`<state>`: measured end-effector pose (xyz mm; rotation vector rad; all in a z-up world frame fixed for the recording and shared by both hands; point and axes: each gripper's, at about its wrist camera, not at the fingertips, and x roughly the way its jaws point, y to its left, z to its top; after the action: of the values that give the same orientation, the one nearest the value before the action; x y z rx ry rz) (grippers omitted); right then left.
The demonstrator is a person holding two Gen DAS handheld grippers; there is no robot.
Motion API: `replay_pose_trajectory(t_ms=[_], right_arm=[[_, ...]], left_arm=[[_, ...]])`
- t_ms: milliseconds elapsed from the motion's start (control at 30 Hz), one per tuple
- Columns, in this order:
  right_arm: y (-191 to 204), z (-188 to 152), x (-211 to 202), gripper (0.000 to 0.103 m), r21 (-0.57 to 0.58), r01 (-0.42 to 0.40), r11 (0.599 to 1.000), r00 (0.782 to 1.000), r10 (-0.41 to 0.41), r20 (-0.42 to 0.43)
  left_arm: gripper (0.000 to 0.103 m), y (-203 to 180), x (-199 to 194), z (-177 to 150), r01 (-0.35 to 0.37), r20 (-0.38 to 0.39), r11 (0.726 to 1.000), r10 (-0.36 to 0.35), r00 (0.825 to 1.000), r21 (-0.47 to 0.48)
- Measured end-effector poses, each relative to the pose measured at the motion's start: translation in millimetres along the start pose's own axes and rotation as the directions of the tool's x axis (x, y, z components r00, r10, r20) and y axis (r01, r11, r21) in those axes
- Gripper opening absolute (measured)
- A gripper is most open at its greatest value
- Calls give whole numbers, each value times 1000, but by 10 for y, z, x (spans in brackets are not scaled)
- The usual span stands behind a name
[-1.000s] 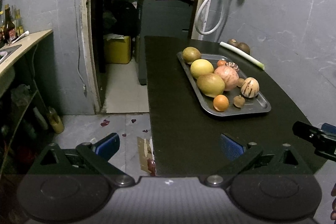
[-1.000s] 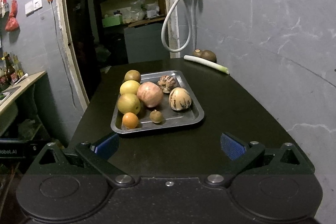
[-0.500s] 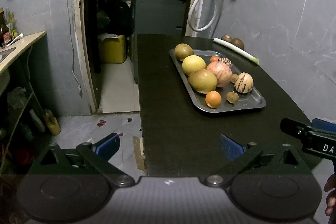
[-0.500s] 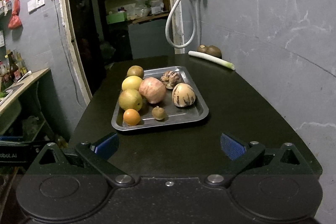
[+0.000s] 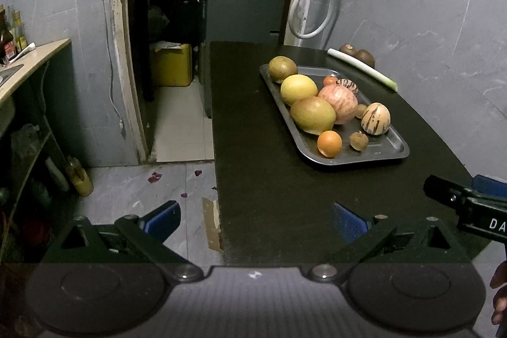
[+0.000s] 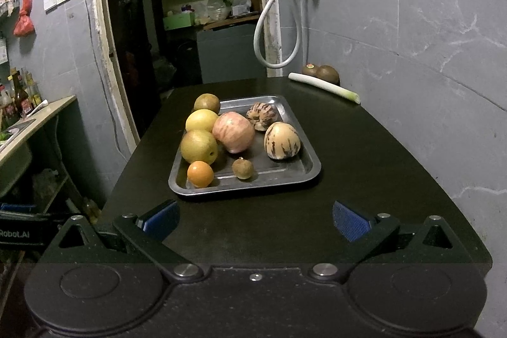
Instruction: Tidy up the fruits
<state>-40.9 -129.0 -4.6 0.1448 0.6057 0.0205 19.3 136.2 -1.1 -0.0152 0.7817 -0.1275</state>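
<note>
Your left gripper point(image 5: 255, 219) is spread wide with nothing between its blue pads; its left finger hangs over the floor point(image 5: 133, 179), while its right finger sits above the near left edge of the table point(image 5: 269, 179). Your right gripper point(image 6: 255, 219) is equally wide apart and empty, centred over the near end of the same dark tabletop and pointing straight at the tray point(image 6: 304, 176). Both are level and well short of the fruit.

The tray lies lengthwise in the middle of the table. Down its left side run a brownish-green fruit point(image 6: 207, 103), a yellow fruit point(image 6: 202, 120), a larger yellow-green fruit point(image 6: 199, 146) and a small orange point(image 6: 200, 174) at the near corner. A pink apple point(image 6: 233, 132) touches the yellow-green fruit. To its right sit a striped melon point(image 6: 282, 140) and, behind it, a ribbed striped fruit point(image 6: 261, 116). A small brown fruit point(image 6: 242, 168) lies alone near the front rim.

At the far right corner, against the grey wall point(image 6: 412, 37), a leek point(image 6: 323, 87) lies diagonally in front of two brown fruits point(image 6: 320, 72). A white hose point(image 6: 279, 30) loops down beside the doorway point(image 6: 190, 5).

You have bare tabletop in front of the tray and along its right side. The table's left edge drops to the floor, with a counter point(image 5: 31, 62) beyond.
</note>
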Motion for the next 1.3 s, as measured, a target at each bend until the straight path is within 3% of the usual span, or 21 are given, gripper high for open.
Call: replay_pose_trajectory(t_ms=[1300], right_arm=[[-6, -36, -27, 102, -2, 16, 1000, 1000, -16, 6]], left_arm=[[103, -80, -8, -47, 32, -13, 999, -32, 999, -8]])
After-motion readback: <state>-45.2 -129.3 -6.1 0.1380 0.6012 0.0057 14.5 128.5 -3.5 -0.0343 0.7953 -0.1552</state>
